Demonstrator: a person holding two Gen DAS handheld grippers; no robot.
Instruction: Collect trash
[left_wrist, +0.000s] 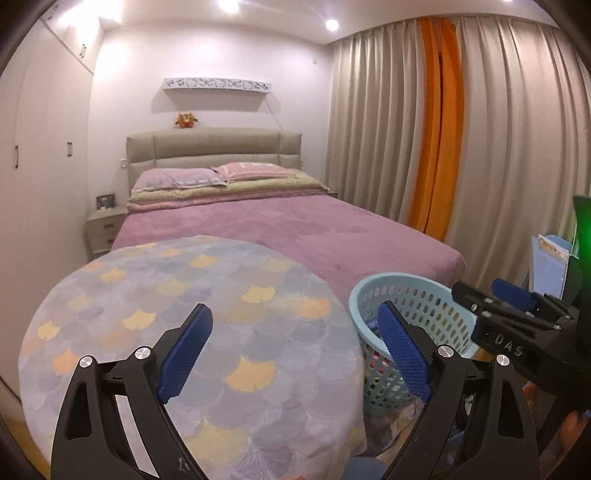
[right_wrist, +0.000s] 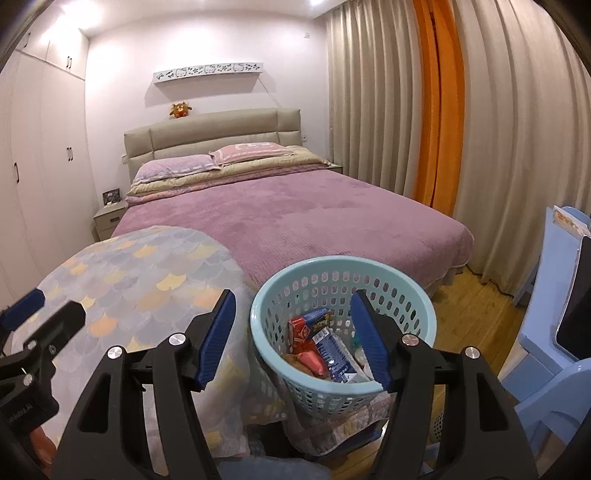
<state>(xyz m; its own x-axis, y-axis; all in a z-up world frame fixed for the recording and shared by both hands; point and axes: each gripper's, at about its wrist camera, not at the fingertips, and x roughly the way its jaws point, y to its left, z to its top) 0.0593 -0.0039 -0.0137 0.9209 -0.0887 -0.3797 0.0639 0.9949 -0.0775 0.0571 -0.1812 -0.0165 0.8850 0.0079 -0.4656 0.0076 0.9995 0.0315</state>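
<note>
A light blue perforated basket (right_wrist: 343, 280) stands beside a round table with a scale-patterned cloth (right_wrist: 147, 280). Inside lie several pieces of trash: a red carton (right_wrist: 303, 334), a blue and white wrapper (right_wrist: 338, 354) and an orange piece (right_wrist: 314, 363). My right gripper (right_wrist: 295, 332) hangs open just above the basket's mouth, nothing between its blue pads (right_wrist: 218, 332). My left gripper (left_wrist: 295, 354) is open over the tablecloth (left_wrist: 184, 332), empty too. The basket (left_wrist: 417, 295) shows to its right, and the right gripper (left_wrist: 513, 306) juts in past it.
A bed with a purple blanket (right_wrist: 314, 221) fills the middle of the room behind the table. Beige and orange curtains (right_wrist: 443, 129) cover the right wall. A light blue plastic chair (right_wrist: 546, 332) stands at the right on the wooden floor (right_wrist: 476, 306). Wardrobes (right_wrist: 40, 166) line the left.
</note>
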